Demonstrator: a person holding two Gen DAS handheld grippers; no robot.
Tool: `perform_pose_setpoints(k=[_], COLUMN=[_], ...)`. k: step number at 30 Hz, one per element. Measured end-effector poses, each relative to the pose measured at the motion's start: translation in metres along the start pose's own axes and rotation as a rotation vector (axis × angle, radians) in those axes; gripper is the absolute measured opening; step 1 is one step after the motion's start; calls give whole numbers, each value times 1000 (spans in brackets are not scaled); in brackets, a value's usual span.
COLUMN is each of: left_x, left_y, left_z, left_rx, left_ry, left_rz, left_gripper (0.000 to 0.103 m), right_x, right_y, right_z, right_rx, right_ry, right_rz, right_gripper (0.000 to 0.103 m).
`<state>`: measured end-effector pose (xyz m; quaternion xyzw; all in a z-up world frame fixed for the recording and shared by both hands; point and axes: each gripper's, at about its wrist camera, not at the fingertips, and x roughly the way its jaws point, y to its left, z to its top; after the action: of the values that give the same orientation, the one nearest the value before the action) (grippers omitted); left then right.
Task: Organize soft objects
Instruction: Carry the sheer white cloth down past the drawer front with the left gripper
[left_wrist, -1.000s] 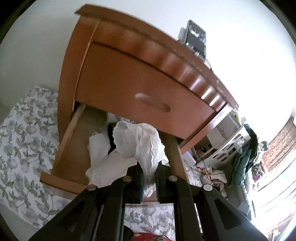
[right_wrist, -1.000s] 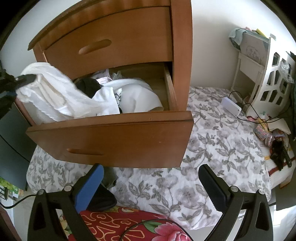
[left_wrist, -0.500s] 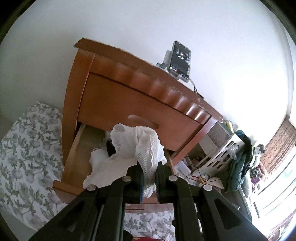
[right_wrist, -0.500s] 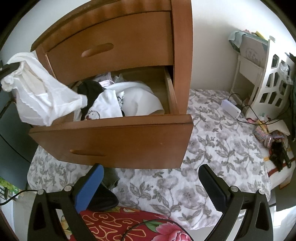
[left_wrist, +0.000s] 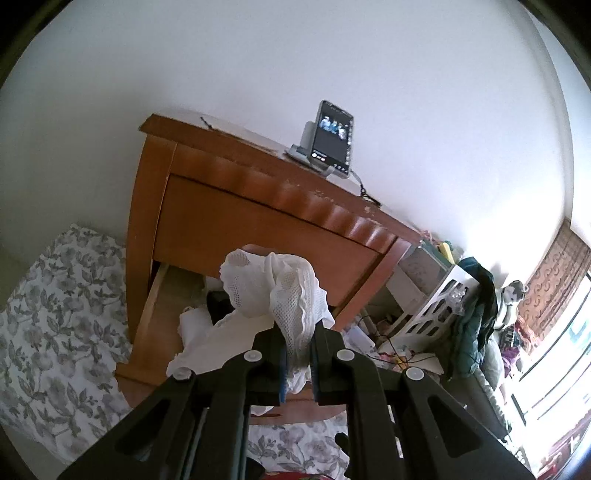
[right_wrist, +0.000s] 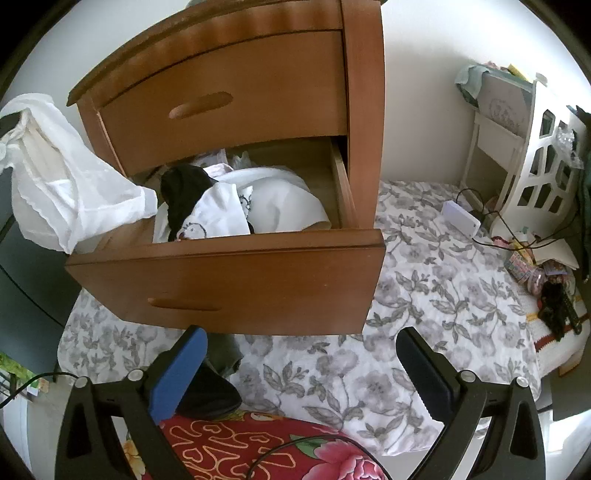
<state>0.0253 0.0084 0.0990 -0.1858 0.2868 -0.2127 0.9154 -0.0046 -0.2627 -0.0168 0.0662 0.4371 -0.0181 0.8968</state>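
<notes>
We cannot see the drawer's (right_wrist: 229, 243) floor, since a black garment (right_wrist: 184, 192) and white clothes (right_wrist: 258, 206) cover it, and its left corner lies behind the white mesh garment (right_wrist: 66, 184), whose top is cut off by the picture's left edge. In the left wrist view that garment (left_wrist: 280, 291) hides the upper drawer's handle. The phone's (left_wrist: 332, 136) screen above the drawer is too small for us to read.

The cloth (left_wrist: 280, 291) is white mesh. The nightstand (right_wrist: 258, 96) is orange-brown wood. The bedsheet (right_wrist: 436, 295) is white with grey flowers. A blanket (right_wrist: 236, 446) is red with pink flowers and yellow hearts.
</notes>
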Motion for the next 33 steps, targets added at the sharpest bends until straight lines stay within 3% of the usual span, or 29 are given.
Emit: perform_pose_setpoints(k=[20, 24, 33], left_x=[-19, -16, 25], left_y=[-11, -11, 1], left_z=[-18, -27, -63], left_rx=[70, 80, 91], left_ry=[62, 104, 300], left_rz=[8, 9, 82], left_gripper=[10, 10, 10], right_x=[-16, -19, -21], right_y=[6, 6, 8], right_z=[-4, -5, -7], right_rx=[3, 5, 6], right_ry=[-31, -35, -29], right_rz=[12, 10, 2], right_gripper=[103, 103, 103])
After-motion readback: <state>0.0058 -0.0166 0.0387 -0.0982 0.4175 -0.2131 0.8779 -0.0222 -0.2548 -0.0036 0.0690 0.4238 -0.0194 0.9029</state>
